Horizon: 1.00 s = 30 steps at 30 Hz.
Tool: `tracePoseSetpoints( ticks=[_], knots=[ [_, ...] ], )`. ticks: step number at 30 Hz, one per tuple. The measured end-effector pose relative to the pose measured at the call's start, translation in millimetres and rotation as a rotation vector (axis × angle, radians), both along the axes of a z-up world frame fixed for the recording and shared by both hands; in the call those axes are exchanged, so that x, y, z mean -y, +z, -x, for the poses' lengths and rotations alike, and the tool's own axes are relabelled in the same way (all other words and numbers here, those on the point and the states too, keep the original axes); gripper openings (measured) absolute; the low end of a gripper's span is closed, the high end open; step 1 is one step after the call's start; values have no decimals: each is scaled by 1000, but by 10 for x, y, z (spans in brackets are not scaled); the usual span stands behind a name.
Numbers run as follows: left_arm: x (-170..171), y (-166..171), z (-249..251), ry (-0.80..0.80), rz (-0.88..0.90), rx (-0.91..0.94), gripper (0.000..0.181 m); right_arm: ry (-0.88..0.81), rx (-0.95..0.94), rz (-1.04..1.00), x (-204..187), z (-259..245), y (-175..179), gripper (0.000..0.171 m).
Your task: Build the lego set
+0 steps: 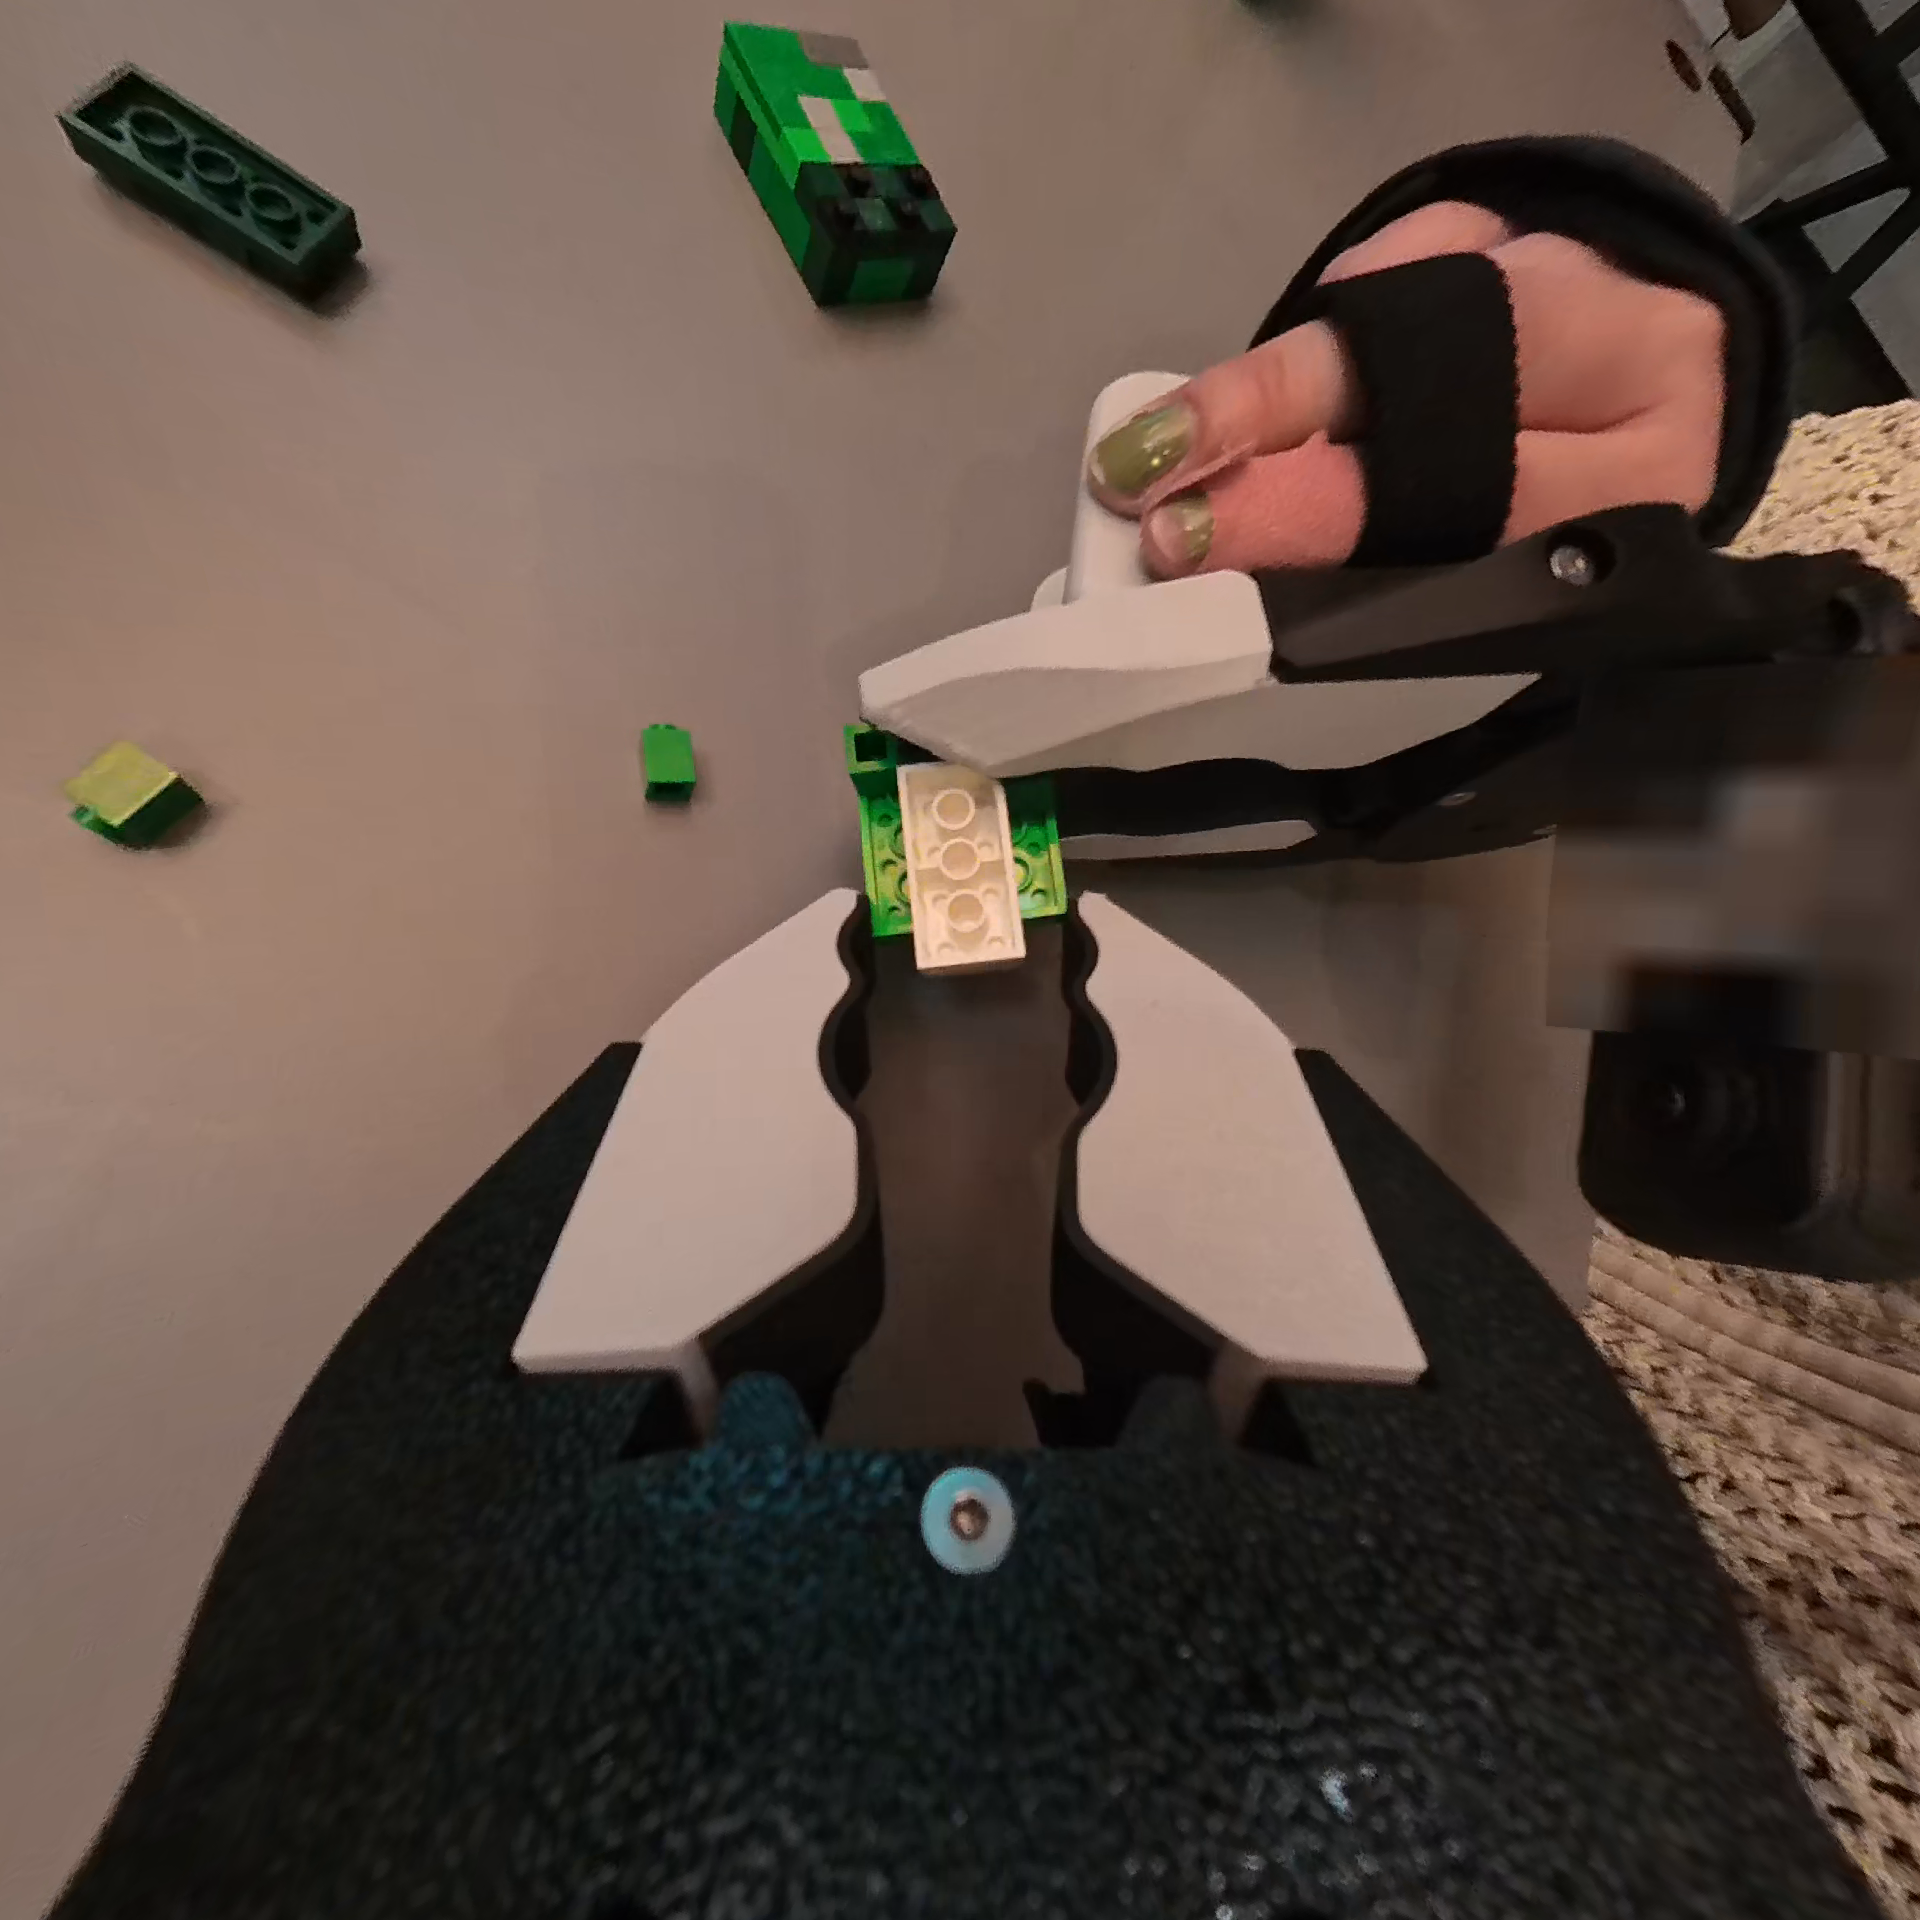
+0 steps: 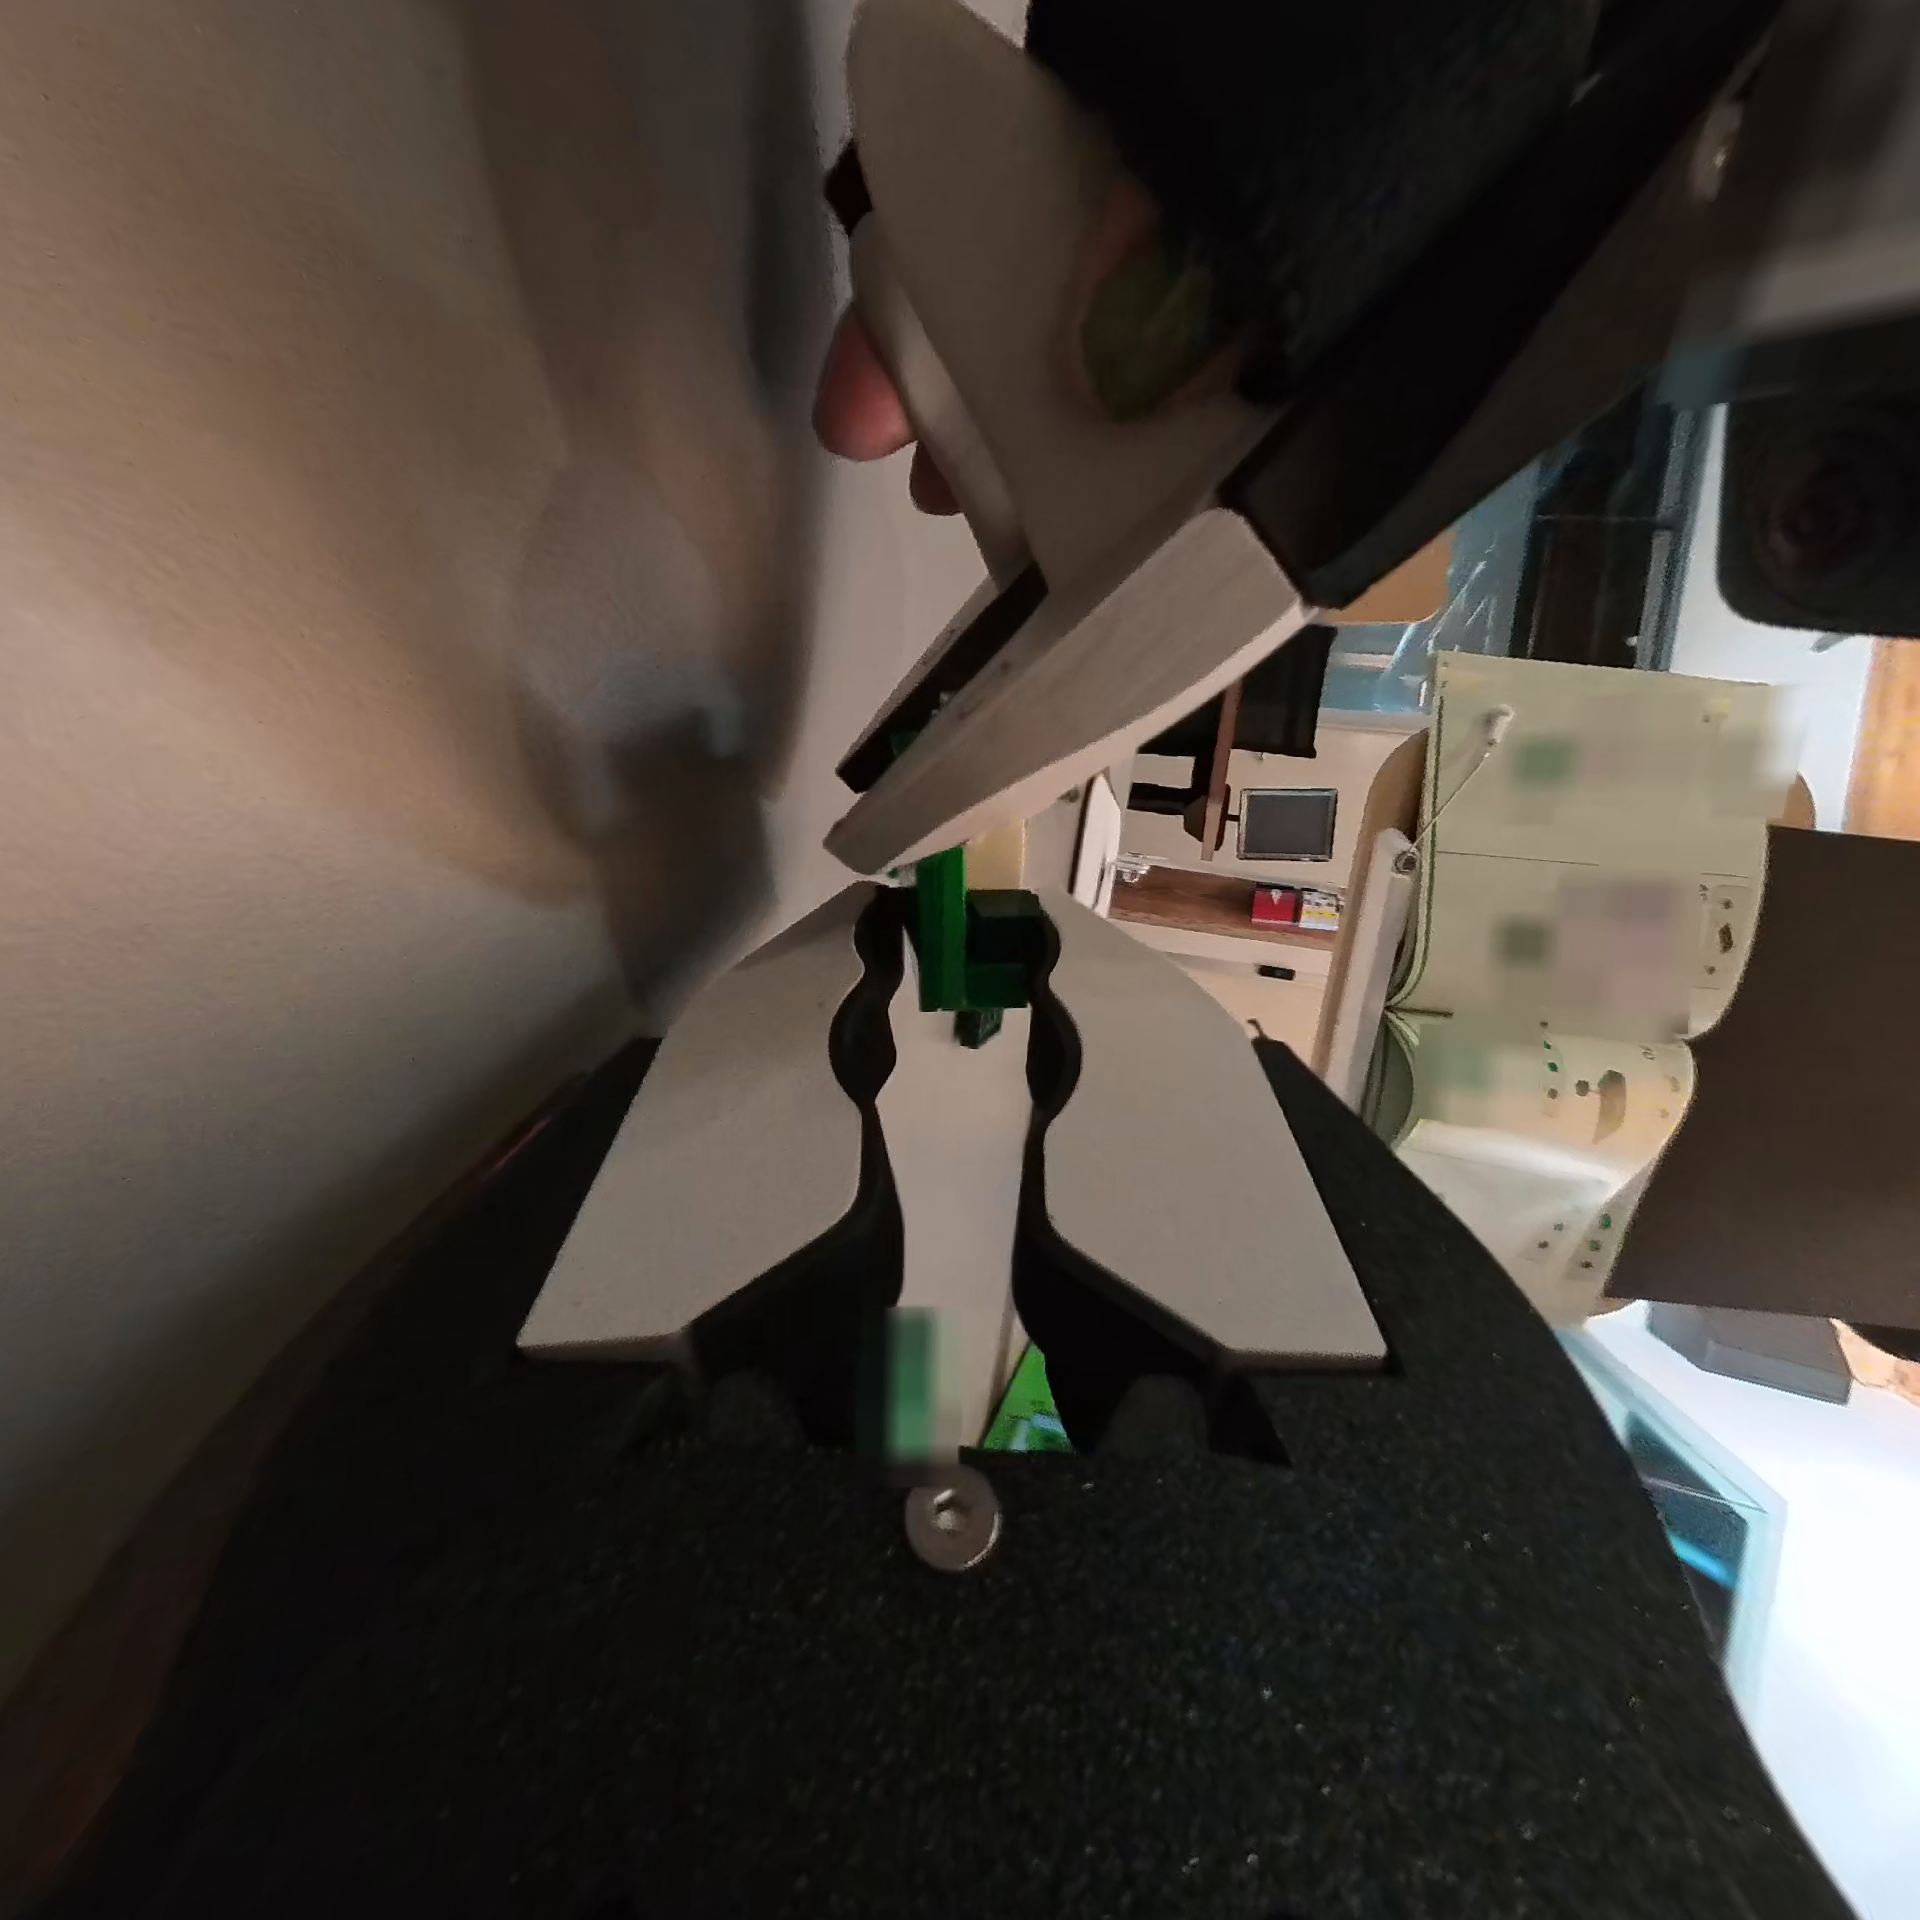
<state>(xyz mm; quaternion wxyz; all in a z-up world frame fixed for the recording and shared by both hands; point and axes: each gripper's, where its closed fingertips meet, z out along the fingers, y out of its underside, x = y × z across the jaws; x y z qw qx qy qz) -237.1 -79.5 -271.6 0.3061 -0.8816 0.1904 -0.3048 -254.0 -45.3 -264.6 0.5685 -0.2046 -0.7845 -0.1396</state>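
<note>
In the left wrist view a bright green plate (image 1: 1039, 842) faces me, underside out. A white plate (image 1: 961, 873) sits slightly askew on it and overhangs its near edge. My right gripper (image 1: 977, 779) reaches in from the right and is shut on this green assembly. In the right wrist view (image 2: 956, 920) its pads clamp the plate edge-on (image 2: 935, 935) with a dark green brick (image 2: 997, 925). My left gripper (image 1: 966, 909) flanks the plate's near end, jaws about the plate's width apart. I cannot tell whether its pads press on the plate.
On the grey table (image 1: 468, 520) lie a dark green brick (image 1: 208, 187), a built green pixel-patterned block (image 1: 831, 166), a small green brick (image 1: 667, 764) and a yellow-topped green piece (image 1: 130, 795). Patterned carpet (image 1: 1766, 1507) lies past the table's right edge. My left and right fingertips are right by each other.
</note>
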Motion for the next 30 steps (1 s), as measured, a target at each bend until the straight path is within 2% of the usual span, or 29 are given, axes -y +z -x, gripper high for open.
tracePoseSetpoints(
  ticks=[3, 5, 7, 9, 11, 14, 18, 30],
  knots=[
    [-26, 28, -3, -9, -39, -6, 36, -14, -6, 58, -15, -12, 2, 19],
    [-80, 94, 6, -17, -127, -37, 39, -29, -28, 139, -34, -21, 21, 18],
    [-174, 194, 69, -13, -286, -145, 53, -47, -40, 261, -51, -34, 17, 18],
    [-235, 313, 122, -44, -487, -303, 60, -58, -42, 382, -56, -52, 1, 18],
    [-255, 405, 120, -94, -671, -448, 57, -64, -48, 484, -58, -67, -3, 18],
    [-239, 454, 51, -165, -821, -561, 46, -72, -50, 579, -58, -99, -5, 18],
    [-193, 462, -31, -233, -901, -601, 35, -68, -44, 632, -30, -130, 4, 18],
    [-162, 372, -95, -307, -924, -683, 17, -45, -21, 719, 21, -157, 11, 18]
  ],
)
